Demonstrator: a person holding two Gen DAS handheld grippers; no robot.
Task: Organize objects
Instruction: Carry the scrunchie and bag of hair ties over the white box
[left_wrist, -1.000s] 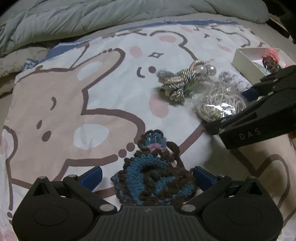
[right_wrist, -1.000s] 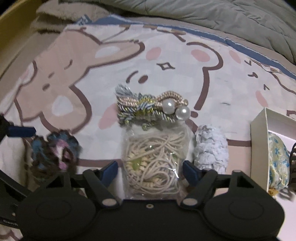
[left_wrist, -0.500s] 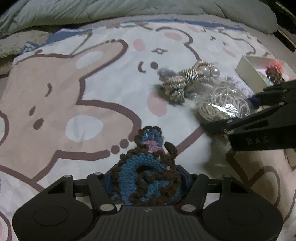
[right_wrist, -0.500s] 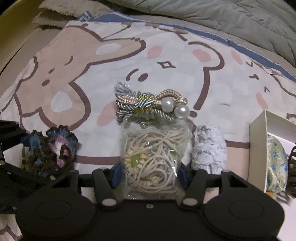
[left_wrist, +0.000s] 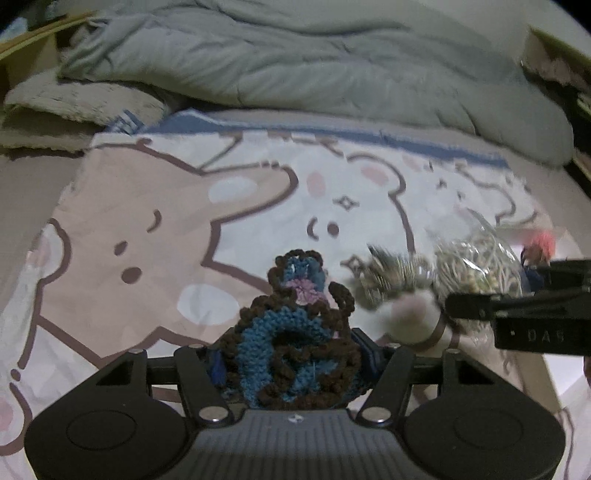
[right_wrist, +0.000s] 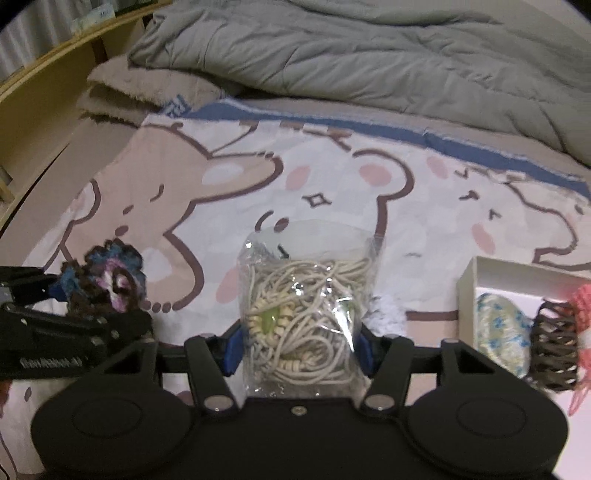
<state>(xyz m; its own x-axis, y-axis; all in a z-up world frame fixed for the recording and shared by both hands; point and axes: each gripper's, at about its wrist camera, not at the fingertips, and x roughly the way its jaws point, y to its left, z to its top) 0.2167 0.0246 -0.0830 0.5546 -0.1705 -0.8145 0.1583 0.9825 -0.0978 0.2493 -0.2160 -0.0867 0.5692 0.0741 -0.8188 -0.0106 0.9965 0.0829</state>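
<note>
My left gripper is shut on a blue and brown crocheted scrunchie and holds it lifted off the bear-print bed sheet. My right gripper is shut on a clear bag of beige hair ties, also lifted. The bag also shows in the left wrist view, with the right gripper at the right edge. The left gripper with the scrunchie shows at the left of the right wrist view. A white box at the right holds a floral scrunchie, a brown claw clip and a pink item.
A braided hair tie with pearls lies blurred on the sheet between the grippers. A white fuzzy scrunchie lies behind the bag. A grey duvet is bunched at the back. A wooden bed frame runs along the left.
Both grippers closed on their items and lifted them off the sheet. The views tilted up and now show the duvet at the back.
</note>
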